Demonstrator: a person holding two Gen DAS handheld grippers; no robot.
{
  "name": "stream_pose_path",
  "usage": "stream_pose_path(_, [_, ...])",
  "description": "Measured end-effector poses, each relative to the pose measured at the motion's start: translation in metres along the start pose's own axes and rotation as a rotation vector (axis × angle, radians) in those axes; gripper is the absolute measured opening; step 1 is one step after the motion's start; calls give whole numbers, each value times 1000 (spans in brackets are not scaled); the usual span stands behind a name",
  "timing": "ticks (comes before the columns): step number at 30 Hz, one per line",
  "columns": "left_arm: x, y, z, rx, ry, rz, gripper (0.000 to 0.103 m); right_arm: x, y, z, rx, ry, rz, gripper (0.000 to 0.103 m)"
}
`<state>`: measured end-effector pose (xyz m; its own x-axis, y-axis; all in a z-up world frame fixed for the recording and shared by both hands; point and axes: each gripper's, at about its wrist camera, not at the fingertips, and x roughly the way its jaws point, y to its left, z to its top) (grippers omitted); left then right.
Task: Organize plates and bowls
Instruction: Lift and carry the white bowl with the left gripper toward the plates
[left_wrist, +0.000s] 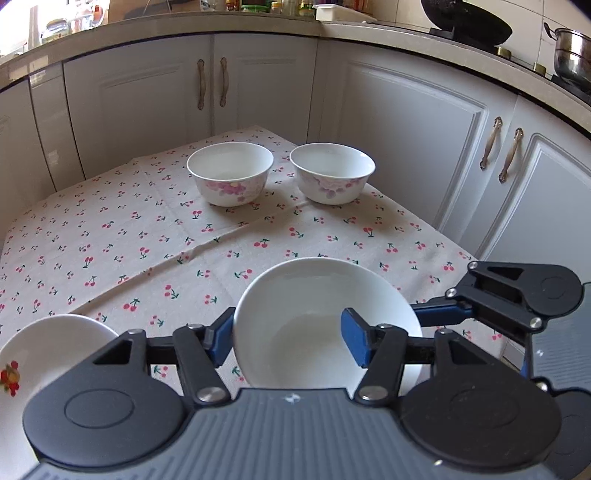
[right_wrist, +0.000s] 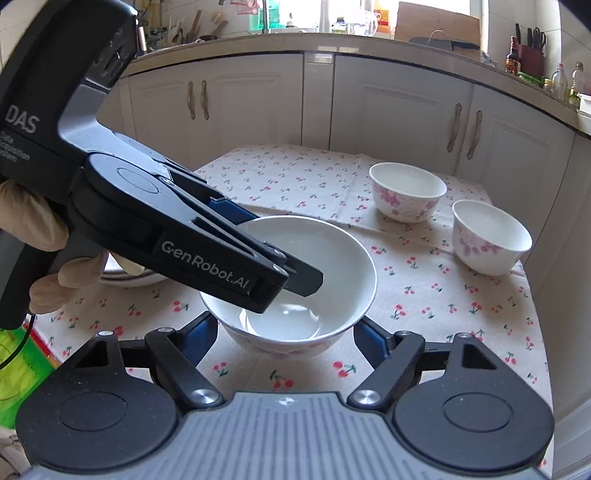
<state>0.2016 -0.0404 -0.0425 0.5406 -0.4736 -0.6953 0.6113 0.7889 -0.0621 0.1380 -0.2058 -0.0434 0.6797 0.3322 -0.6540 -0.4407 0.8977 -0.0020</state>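
A white bowl (left_wrist: 306, 314) (right_wrist: 325, 266) stands on the cherry-print tablecloth (left_wrist: 110, 240) close in front of both grippers. My left gripper (left_wrist: 286, 341) is open astride its rim: one blue pad is outside the left wall, the other inside the bowl. In the right wrist view its fingertip (right_wrist: 295, 277) reaches into the bowl. My right gripper (right_wrist: 284, 338) is open, its pads either side of the bowl's base, apart from it. Two floral bowls (left_wrist: 231, 171) (left_wrist: 332, 175) stand side by side at the far end, also in the right wrist view (right_wrist: 406, 192) (right_wrist: 491, 236).
A white plate with a fruit print (left_wrist: 40, 354) lies at the near left, part hidden by my left gripper. The table's right edge (left_wrist: 461, 243) drops off toward white cabinets (left_wrist: 406, 129). A wok (left_wrist: 465, 18) and pot (left_wrist: 572, 51) sit on the counter.
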Motion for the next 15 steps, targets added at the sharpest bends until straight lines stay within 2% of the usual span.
stream_pose_path(15, [5,3,-15,-68,0,-32,59,2,4,-9,-12,44,4,84])
